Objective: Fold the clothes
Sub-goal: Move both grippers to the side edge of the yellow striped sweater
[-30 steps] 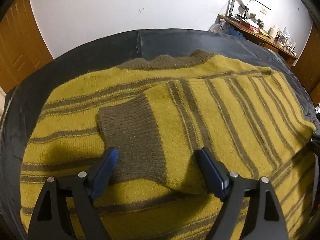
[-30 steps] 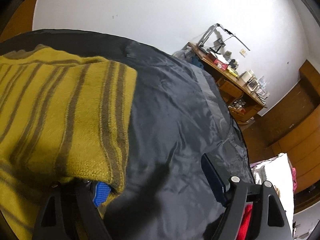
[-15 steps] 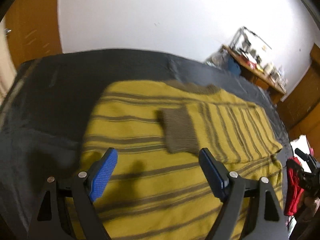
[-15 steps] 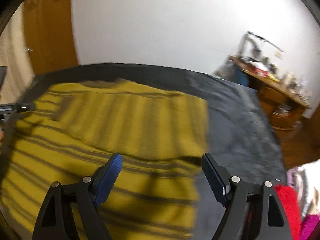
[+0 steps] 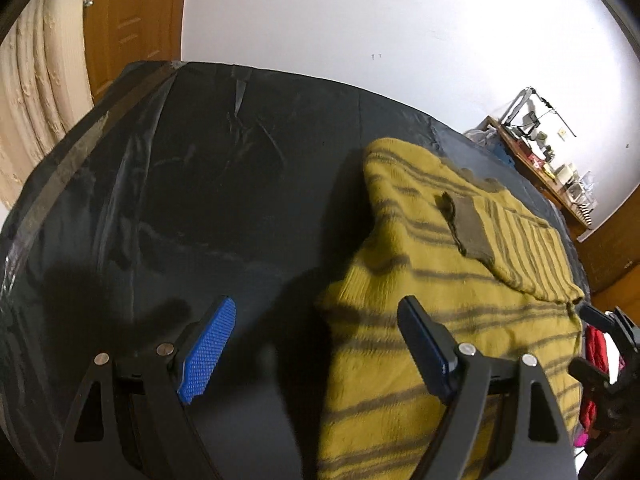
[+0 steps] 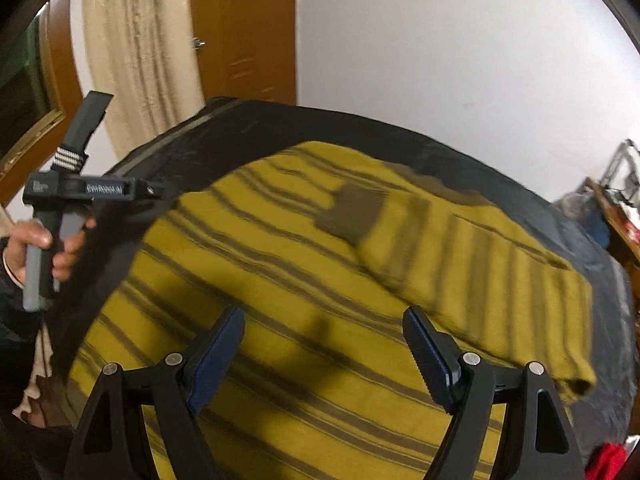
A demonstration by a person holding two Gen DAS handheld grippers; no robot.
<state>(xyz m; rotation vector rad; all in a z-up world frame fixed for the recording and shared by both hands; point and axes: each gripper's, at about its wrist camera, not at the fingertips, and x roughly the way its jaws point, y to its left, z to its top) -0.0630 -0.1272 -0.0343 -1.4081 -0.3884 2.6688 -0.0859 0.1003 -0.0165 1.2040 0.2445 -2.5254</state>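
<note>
Both grippers (image 5: pixel 316 340) (image 6: pixel 324 340) gape empty above sweater (image 6: pixel 280 320); careless grab at its edge could drag folded sleeve (image 6: pixel 460 272) loose.

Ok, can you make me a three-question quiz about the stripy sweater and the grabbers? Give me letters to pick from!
1. Where does the sweater lie?
A. on a dark cover
B. on a wooden floor
C. on a hanger

2. What colour is the sweater?
A. red with white dots
B. yellow with brown stripes
C. plain blue

3. How does the right gripper stand?
A. shut on the sleeve
B. shut on nothing
C. open, holding nothing

Answers:
1 A, the dark cover shows all round the sweater.
2 B, the knit is yellow with brown stripes and a brown cuff.
3 C, its fingers stand wide apart above the sweater with no cloth pinched.
</note>
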